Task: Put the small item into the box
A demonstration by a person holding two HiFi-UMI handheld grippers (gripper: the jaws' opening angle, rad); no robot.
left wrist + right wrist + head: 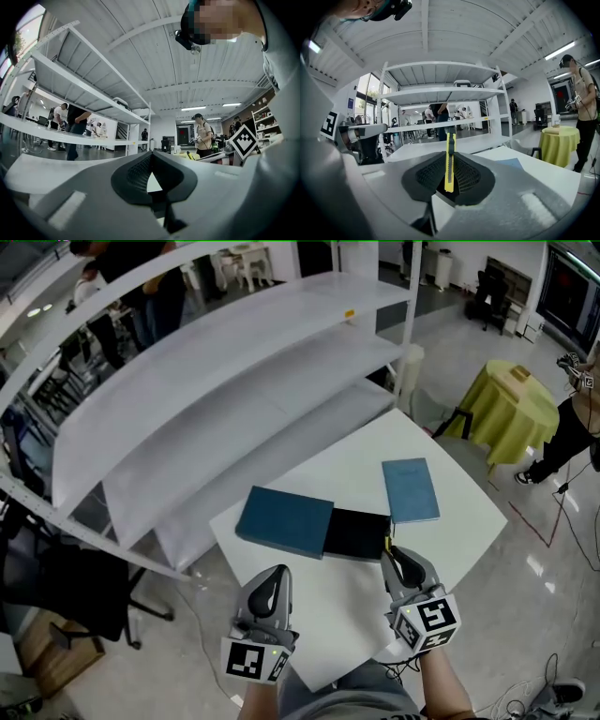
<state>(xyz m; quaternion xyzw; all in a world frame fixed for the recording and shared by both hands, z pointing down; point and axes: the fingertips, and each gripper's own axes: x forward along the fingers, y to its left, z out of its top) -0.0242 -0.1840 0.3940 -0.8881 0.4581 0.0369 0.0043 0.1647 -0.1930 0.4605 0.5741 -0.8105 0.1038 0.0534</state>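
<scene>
A slim yellow utility knife (449,157) stands upright between the jaws of my right gripper (450,174), which is shut on it. In the head view the right gripper (395,557) hovers over the table's near right, its tip just short of a black open box part (356,533), and the knife (388,545) shows as a yellow sliver. A flat blue box piece (286,521) adjoins the black part on the left. A second blue panel (411,489) lies to the right. My left gripper (273,577) is at the near left, jaws together on nothing (150,165).
The white table (319,606) has its near corner under my grippers. A long white shelf rack (216,399) runs along the table's far left side. A round table with a yellow-green cloth (511,404) and a person (572,427) are on the right.
</scene>
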